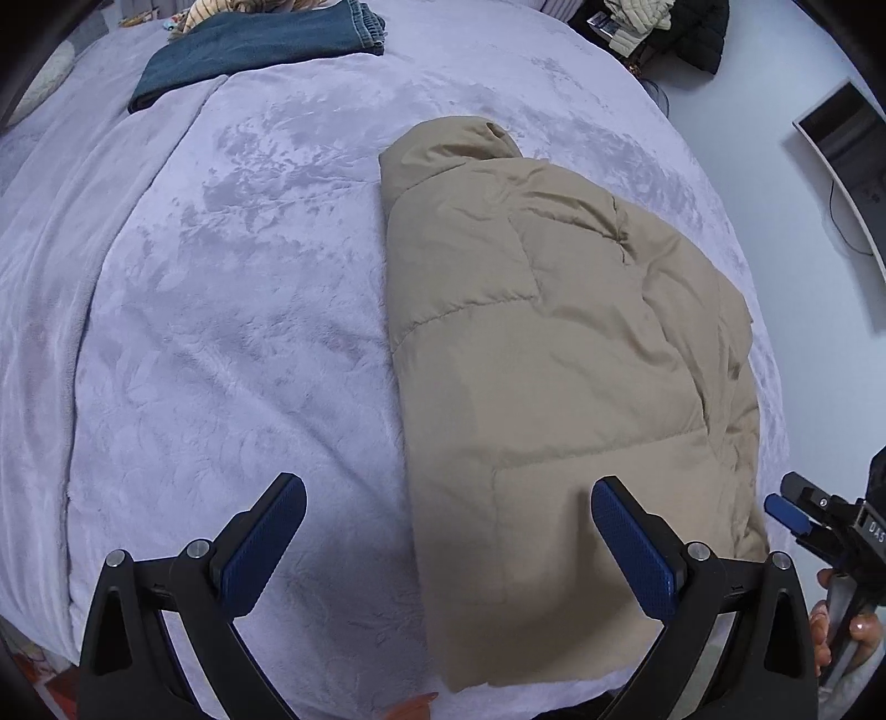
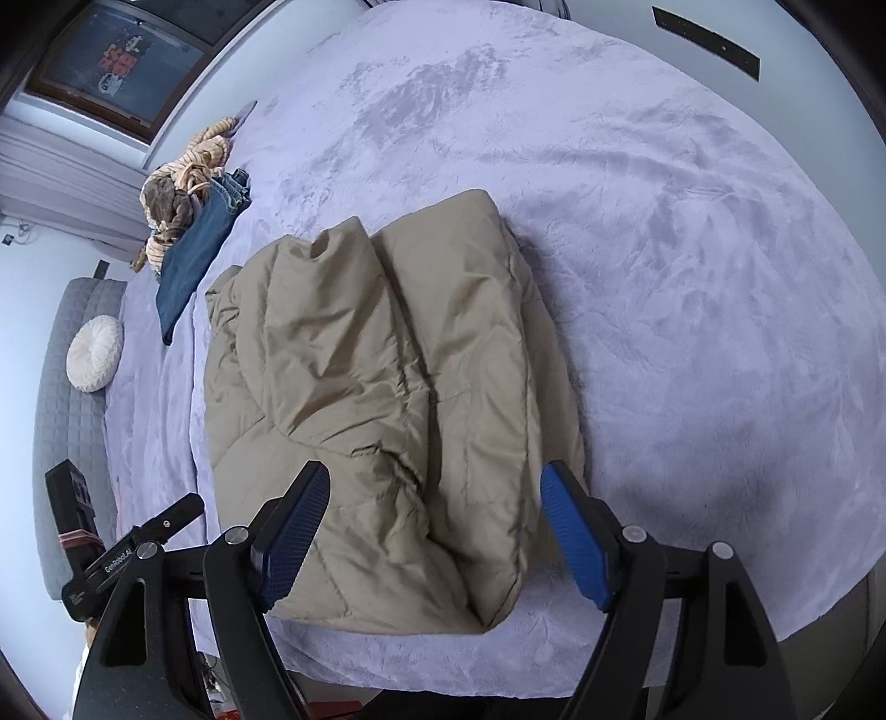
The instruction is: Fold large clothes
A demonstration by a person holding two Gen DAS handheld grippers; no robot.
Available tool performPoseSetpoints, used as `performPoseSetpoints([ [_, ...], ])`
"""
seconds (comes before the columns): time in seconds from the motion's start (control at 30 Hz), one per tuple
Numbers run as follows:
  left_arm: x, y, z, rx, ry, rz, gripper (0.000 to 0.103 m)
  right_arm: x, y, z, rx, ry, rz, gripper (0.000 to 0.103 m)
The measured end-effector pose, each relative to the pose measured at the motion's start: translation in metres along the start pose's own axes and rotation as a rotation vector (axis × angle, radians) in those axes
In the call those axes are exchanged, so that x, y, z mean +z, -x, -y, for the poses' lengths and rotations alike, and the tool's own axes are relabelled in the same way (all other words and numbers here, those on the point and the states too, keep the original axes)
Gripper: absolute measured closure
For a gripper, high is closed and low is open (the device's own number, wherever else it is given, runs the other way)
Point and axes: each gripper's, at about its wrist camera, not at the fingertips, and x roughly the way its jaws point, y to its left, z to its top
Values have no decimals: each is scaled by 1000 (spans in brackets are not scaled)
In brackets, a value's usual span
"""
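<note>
The left tongs [image 1: 448, 531] hang wide open above the near edge of the bed [image 1: 221, 332], their blue-padded fingers [image 1: 266, 543] spread with nothing between them; the left finger sits over bare lilac blanket, the right finger over the near corner of the beige puffer jacket [image 1: 554, 360]. The right tongs [image 2: 434, 526] are likewise spread wide and hold nothing, their two fingers straddling the near end of the same jacket without visibly touching it. From left to right in the left wrist view: a round pale cushion [image 1: 47, 83] at the far left edge, a folded pair of blue jeans [image 1: 255, 50] at the far side of the bed with a striped garment [image 1: 221, 11] just behind it, then open blanket, then the jacket, folded into a long bundle lying right of the middle and reaching the bed's near edge, with its collar end away from the camera. Farther right, the right tongs show beside the jacket's near corner, held by a hand [image 1: 847, 631]. In the right wrist view the jacket shows two padded folds side by side with a crease between them.
</note>
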Motion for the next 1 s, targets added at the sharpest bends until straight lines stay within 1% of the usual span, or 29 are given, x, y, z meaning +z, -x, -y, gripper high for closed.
performPoseSetpoints([
  [0.07,7,-10,2,-18,22,-12,0,15,-7,10,12,-6,-18,22],
  [0.13,13,-21,3,-19,37,-26,0,29,-15,20,19,-29,-39,22],
  [0.23,20,-27,4,-10,60,-15,0,46,-18,21,50,-19,-28,22],
  [0.33,26,-29,5,0,75,7,0,62,-17,4,172,37,-13,22],
  [0.4,30,-33,4,2,88,11,0,75,-25,-10,248,54,-30,22],
  [0.5,32,-42,4,-27,108,-3,0,89,-49,-29,281,48,-70,22],
  [0.53,32,-44,5,-27,110,-3,0,94,-60,-33,262,47,-85,26],
  [0.57,31,-46,7,-27,109,-3,0,97,-69,-34,234,49,-98,37],
  [0.6,30,-47,9,-25,106,-4,0,99,-79,-35,187,53,-119,75],
  [0.63,31,-48,11,-24,102,-4,0,100,-86,-32,137,53,-131,90],
  [0.73,31,-48,21,-31,80,-6,0,100,-96,-18,61,67,-139,94],
  [0.8,33,-48,26,-42,57,-11,0,99,-99,-9,44,74,-155,97],
  [0.87,36,-48,26,-50,42,-12,0,98,-99,-2,65,56,-171,97],
  [0.93,38,-47,20,-67,53,-16,0,99,-87,0,125,70,-171,97],
  [0.97,39,-47,17,-80,62,-22,0,100,-80,1,149,81,-165,95],
  [1.0,39,-48,14,-92,72,-31,0,100,-70,2,164,96,-155,86],
])
